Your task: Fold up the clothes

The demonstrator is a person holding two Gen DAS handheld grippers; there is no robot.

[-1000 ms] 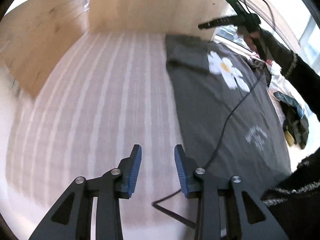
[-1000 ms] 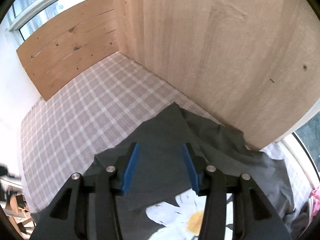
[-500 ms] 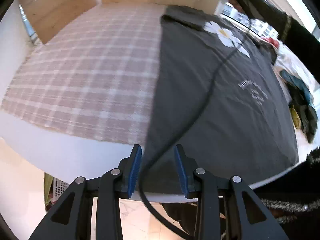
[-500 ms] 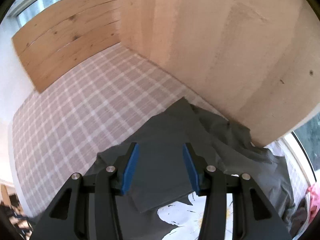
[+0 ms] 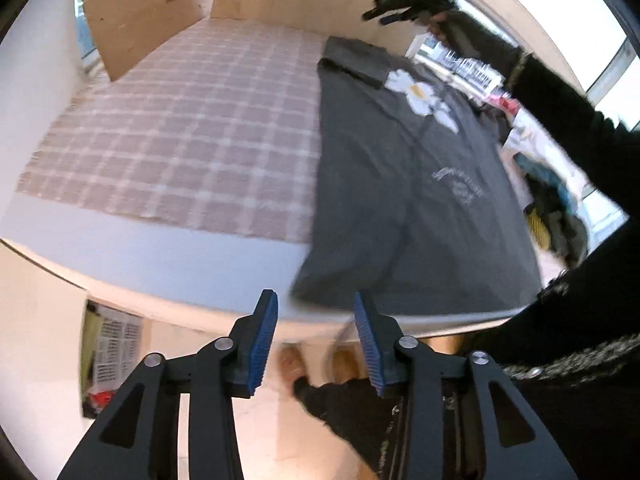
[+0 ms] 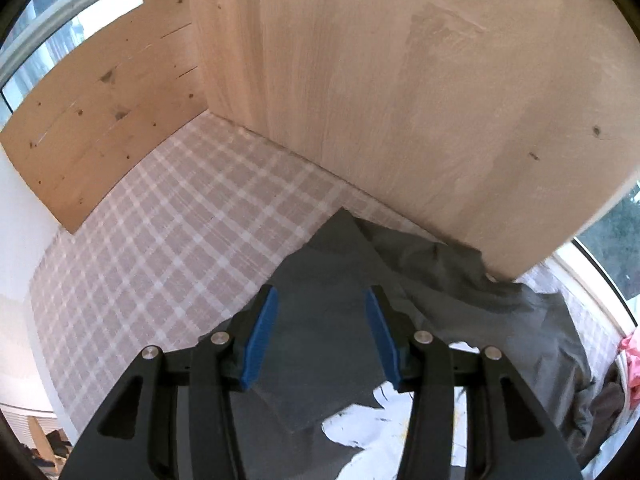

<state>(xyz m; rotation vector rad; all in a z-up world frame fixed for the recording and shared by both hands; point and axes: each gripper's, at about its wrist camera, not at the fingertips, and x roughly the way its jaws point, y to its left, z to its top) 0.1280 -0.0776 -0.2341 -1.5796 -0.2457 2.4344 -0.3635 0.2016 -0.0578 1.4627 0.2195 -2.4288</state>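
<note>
grey daisy t-shirt (image 5: 408,184) lies flat at frame right on the plaid cloth (image 5: 192,132), sleeve folded in. left gripper (image 5: 316,340) gapes empty below its hem; right gripper (image 6: 320,336) gapes empty over the sleeve, likely poised for the next fold.

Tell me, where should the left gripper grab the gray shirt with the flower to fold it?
Probably the near left corner of the gray shirt, where the hem reaches the table's front edge. The cloth lies flat, so only edges and corners offer a bite. The open left gripper sits just before that corner, so it could come in low from the front.
</note>
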